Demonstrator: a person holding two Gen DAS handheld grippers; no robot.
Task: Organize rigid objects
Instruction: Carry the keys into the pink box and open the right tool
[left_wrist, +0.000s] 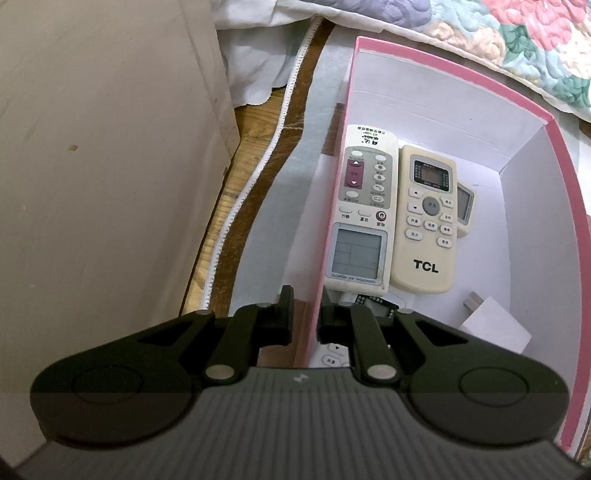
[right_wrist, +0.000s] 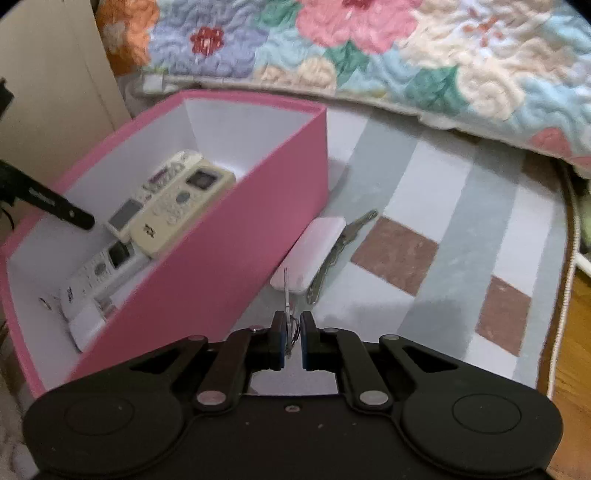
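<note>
Pink cardboard box (left_wrist: 561, 155), open top, smooth white inside, sits on a striped grey-and-white rug (right_wrist: 443, 206) with brown squares and a white stitched edge. A quilted floral blanket (right_wrist: 369, 55) lies beyond it.

Inside the box: a long white remote (left_wrist: 364, 210) with a grey screen and a maroon rocker, a cream remote (left_wrist: 428, 221) marked TCL just beside it, touching along the side, another screen-faced remote (left_wrist: 466, 206) partly hidden behind, and a small white block (left_wrist: 495, 328) near the corner.

Left gripper (left_wrist: 306, 314) points steeply down, straddling the box's near wall: one black finger outside, one inside, pinching the pink wall.

Right gripper (right_wrist: 292, 334) tilts down over the rug just beside the box's outer side. Its blue-padded fingers stand nearly together, pinching a thin upright metal piece (right_wrist: 287, 295); what it is cannot be told.

Just ahead of those fingers a flat, rounded white case (right_wrist: 310, 254) lies on the rug against the box wall, with a metal key bunch (right_wrist: 332, 254) alongside it.
</note>
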